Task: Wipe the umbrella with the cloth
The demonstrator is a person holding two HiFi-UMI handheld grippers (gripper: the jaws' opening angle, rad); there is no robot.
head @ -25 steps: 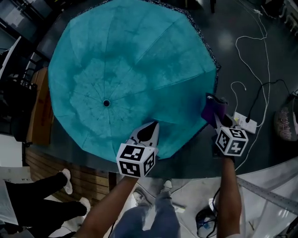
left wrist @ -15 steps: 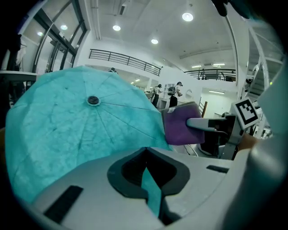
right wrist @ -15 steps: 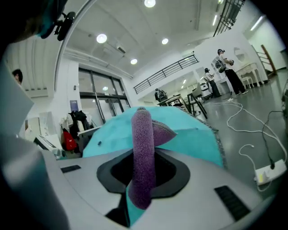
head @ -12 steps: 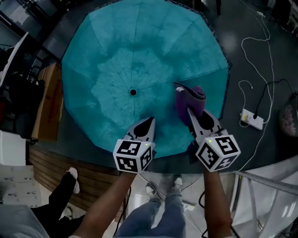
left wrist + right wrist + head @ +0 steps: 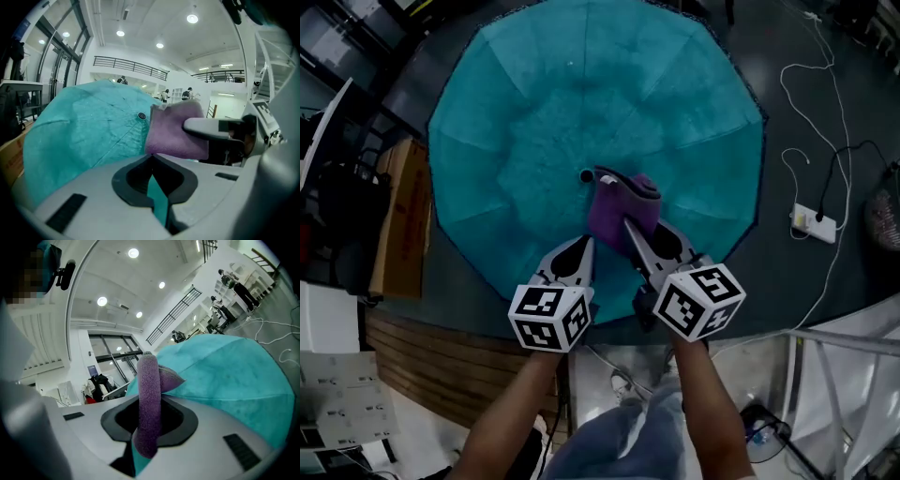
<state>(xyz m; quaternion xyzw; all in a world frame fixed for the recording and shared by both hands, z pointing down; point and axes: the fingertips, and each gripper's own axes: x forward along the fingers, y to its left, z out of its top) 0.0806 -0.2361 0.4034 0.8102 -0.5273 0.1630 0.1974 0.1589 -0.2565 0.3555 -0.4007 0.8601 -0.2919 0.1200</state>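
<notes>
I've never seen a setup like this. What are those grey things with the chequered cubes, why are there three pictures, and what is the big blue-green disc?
There is no robot here: a person holds a two-jaw gripper in each hand. The cubes with square markers are part of the grippers.

The top-down picture comes from a camera on the person's head. The other two come from cameras that ride on each gripper and look along its jaws.

The disc is an open teal umbrella, seen from above. The right gripper is shut on a purple cloth, which it holds against the umbrella just beside the centre tip. The left gripper has its jaws together, holds no cloth, and sits over the umbrella's near edge.

A white power strip lies on the dark floor.
</notes>
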